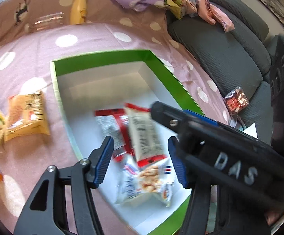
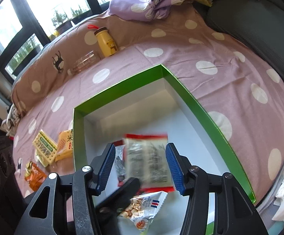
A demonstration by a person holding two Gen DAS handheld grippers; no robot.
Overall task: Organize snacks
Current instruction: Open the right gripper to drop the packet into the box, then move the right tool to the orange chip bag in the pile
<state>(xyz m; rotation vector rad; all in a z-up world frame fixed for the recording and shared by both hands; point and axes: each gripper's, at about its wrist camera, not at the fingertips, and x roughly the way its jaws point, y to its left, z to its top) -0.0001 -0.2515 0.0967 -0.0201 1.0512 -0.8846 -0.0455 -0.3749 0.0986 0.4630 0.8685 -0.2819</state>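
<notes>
Both grippers' fingers released over green box; pink dotted bedsheet; windows behind.

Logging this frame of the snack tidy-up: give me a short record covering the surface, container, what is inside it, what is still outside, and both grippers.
surface: pink dotted bedspread
container: green box, white inside, open top
inside box: red-and-silver packet, nut packet
over box: white packet with red ends, blurred
outside box: yellow packet to its left, yellow bottle beyond
left gripper: open, white packet between its pads, not pressed
right gripper: white packet between its pads, grip unclear
</notes>
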